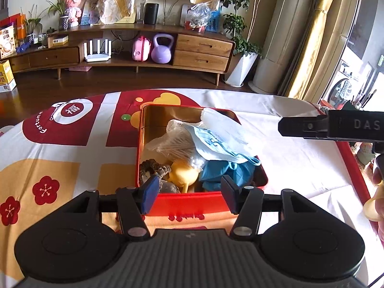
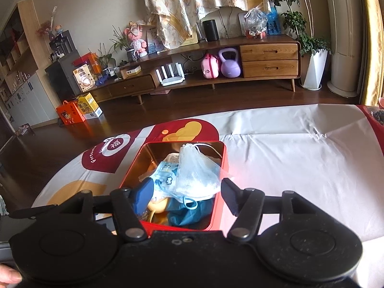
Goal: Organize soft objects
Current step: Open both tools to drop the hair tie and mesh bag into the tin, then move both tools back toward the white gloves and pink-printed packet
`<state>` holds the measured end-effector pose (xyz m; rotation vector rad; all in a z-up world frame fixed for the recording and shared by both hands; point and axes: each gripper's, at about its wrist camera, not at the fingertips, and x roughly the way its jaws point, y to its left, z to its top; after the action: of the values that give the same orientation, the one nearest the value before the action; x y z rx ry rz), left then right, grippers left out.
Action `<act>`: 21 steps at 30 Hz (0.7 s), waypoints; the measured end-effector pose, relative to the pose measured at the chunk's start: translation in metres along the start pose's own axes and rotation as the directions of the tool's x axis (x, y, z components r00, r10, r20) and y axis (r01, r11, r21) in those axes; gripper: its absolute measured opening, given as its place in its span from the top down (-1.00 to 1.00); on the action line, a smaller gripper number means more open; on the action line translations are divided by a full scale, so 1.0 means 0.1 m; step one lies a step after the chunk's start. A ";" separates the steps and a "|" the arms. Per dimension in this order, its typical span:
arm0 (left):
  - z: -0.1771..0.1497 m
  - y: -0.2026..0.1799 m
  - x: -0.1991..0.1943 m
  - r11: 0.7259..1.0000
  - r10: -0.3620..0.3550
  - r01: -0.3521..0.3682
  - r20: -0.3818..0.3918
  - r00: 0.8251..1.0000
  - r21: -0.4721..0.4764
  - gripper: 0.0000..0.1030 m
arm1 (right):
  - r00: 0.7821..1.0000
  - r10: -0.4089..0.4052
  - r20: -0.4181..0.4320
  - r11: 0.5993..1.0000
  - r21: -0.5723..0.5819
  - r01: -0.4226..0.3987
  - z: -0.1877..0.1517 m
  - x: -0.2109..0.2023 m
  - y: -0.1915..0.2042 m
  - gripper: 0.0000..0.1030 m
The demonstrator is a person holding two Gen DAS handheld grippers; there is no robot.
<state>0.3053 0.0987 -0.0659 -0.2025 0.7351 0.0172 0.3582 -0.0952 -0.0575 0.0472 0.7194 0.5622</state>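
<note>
We have both grippers hanging above the near end of the red tin (image 1: 144, 148), which sits on the patterned tablecloth (image 1: 60, 148) with its long axis running away from us. The soft things lie inside it, straight ahead of and below each pair of fingers: a white mesh pouch (image 2: 199, 170) on top, a printed blue face mask (image 2: 165, 180) under it, a bundle of cotton swabs (image 1: 175, 147), a blue cloth (image 1: 225, 172) and a yellow item (image 1: 183, 174) at the near end.

The left gripper (image 1: 189, 193) is spread, nothing between its pads. The right gripper (image 2: 186, 195) is spread too; the mask and pouch show through its gap but neither pad presses on them. In the left view, the right gripper reaches in from the right, beside the tin's far right edge.

We judge the right hand nearer to the pouch and mask, the left nearer to the brown braided item (image 1: 153, 166) in the near left corner.

The tin's near wall is cut off by both gripper bodies, and what lies at the bottom under the pile is hidden. We cannot make out what the yellow item is.
</note>
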 end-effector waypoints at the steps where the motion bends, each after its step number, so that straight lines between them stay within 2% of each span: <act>1: -0.01 -0.01 -0.04 1.000 -0.002 0.002 0.004 1.000 -0.001 -0.09 | 1.000 0.003 0.004 1.000 -0.001 -0.003 -0.01 -0.05 0.01 -0.23; 6: -0.05 -0.05 -0.23 1.000 -0.009 0.009 0.021 1.000 -0.004 -0.09 | 0.999 0.030 0.026 1.000 -0.008 -0.030 -0.09 -0.30 0.06 -0.25; 13: -0.14 -0.17 -0.53 1.000 -0.020 0.019 0.047 0.999 0.017 -0.10 | 0.998 0.056 0.039 0.998 -0.024 -0.055 -0.23 -0.61 0.11 -0.40; 15: -0.18 -0.21 -0.61 0.999 -0.025 0.023 0.054 0.998 0.027 -0.17 | 0.998 0.056 0.038 0.998 -0.024 -0.055 -0.28 -0.69 0.12 -0.44; 21: -0.31 -0.30 -0.83 0.999 -0.036 0.034 0.067 0.997 0.024 -0.18 | 0.998 0.043 0.045 0.998 -0.039 -0.041 -0.45 -0.92 0.14 -0.55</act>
<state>0.2259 0.0683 -0.0273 -0.1917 0.6644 -0.0175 0.2663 -0.1361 -0.0321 0.0402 0.6642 0.6131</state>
